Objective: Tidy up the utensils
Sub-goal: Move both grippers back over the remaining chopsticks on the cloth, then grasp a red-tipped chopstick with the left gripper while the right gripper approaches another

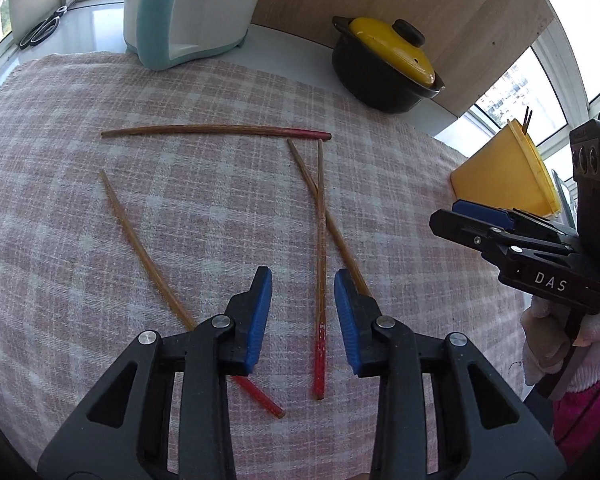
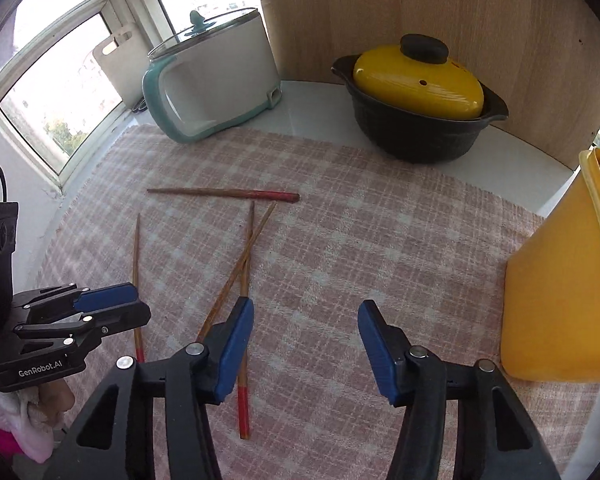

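Four red-tipped wooden chopsticks [image 1: 320, 264] lay loose left of yellow plastic holder [image 1: 504, 172], few sticks inside; both hand-held grippers spread, empty: left hand-held gripper [image 1: 303, 320], right hand-held gripper [image 2: 305, 344].

Four chopsticks [image 1: 216, 129], two pots [image 1: 384, 66], one yellow container [image 1: 500, 176].

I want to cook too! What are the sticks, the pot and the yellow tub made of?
Chopsticks: probably wood or bamboo, brown and streaky with grain, with red painted ends.
Pot: looks like ceramic, its dark body matt and thick-walled; its yellow lid is glossy, likely glazed, since light shines on it.
Tub: most likely plastic, smooth, evenly yellow, with a thin rim.
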A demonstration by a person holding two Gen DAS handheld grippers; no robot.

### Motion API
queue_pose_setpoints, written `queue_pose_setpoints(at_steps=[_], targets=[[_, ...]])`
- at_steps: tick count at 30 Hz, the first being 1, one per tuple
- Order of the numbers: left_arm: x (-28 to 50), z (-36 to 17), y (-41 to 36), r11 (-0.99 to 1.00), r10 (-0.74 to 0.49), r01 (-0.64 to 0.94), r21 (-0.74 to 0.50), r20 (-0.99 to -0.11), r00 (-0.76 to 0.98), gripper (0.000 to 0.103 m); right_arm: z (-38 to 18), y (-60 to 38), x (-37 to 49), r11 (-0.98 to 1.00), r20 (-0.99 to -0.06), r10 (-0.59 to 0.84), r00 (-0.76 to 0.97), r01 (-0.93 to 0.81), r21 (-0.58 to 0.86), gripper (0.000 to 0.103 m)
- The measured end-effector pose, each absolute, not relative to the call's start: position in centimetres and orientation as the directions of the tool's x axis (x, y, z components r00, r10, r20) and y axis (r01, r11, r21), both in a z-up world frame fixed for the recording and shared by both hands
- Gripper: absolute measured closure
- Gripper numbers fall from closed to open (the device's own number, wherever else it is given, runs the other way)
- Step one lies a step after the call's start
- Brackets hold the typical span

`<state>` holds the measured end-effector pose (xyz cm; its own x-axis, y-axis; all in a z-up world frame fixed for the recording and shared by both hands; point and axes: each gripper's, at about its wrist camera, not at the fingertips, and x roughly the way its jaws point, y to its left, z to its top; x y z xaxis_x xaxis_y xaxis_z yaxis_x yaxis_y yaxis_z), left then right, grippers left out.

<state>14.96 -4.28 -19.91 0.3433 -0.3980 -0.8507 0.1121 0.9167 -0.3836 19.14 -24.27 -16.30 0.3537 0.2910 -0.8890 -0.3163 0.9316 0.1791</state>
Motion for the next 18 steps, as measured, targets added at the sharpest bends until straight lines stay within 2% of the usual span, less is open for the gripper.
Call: queue_pose_setpoints(at_steps=[11, 16, 18], targets=[[17.1, -22.2, -9.1, 0.932, -0.352, 0.195, -0.306, -0.892, 0.282, 0.071, -17.6, -24.4, 19.4, 0.919, -0.904, 0.318, 0.287, -0.327, 0.220, 0.053], [17.8, -23.2, -9.0, 0.935, -0.348, 0.165, -0.312, -0.894, 0.282, 0.071, -18.1, -24.4, 19.6, 0.919, -0.908, 0.316, 0.274, -0.328, 0.220, 0.054], [18.0, -23.4, -9.0, 0.937, -0.347, 0.156, -0.314, -0.895, 0.280, 0.079, -18.2, -24.4, 19.7, 0.919, -0.909, 0.316, 0.273, -0.327, 0.221, 0.054]])
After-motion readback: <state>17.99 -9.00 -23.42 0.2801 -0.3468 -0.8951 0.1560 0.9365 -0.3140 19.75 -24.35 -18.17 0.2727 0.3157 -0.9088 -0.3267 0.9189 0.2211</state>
